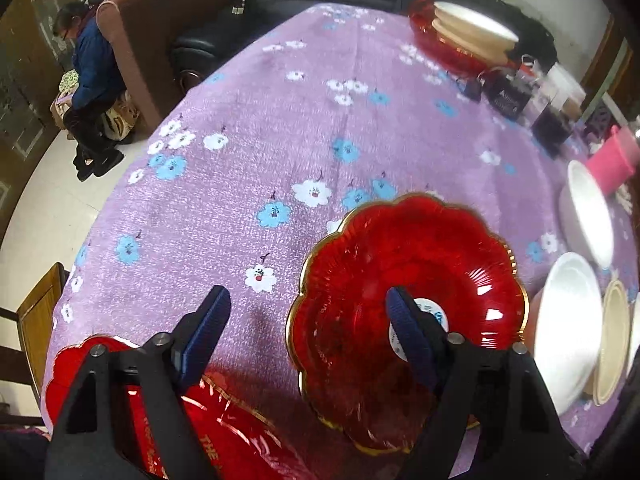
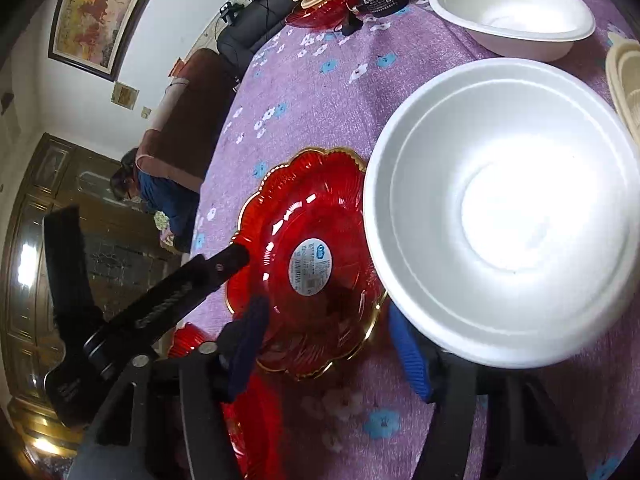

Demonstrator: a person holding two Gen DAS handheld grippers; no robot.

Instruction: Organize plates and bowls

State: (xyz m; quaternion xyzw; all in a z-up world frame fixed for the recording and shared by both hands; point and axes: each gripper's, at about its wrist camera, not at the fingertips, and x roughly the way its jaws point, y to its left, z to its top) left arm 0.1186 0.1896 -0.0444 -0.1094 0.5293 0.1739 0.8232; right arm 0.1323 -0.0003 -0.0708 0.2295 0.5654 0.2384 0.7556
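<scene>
A red scalloped plate (image 1: 408, 264) (image 2: 316, 216) with a gold rim and a round label lies on the purple flowered tablecloth (image 1: 280, 120). My left gripper (image 1: 306, 300) is open and straddles its left rim, one finger over the plate, the other over the cloth. It shows as a black arm (image 2: 168, 296) in the right wrist view. My right gripper (image 2: 328, 344) stands open around the plate's near rim. A large white bowl (image 2: 500, 220) (image 1: 568, 320) overlaps the plate's right edge. A second red plate (image 1: 192, 420) (image 2: 252, 424) lies under my left gripper.
Another white bowl (image 1: 588, 216) (image 2: 512, 12) and cream plates (image 1: 616, 340) (image 2: 624, 84) sit to the right. At the far edge, cream plates are stacked on a red plate (image 1: 460, 36) beside a black box (image 1: 508, 92). A person (image 1: 92, 80) sits beyond the table; a wooden chair (image 1: 36, 312) stands left.
</scene>
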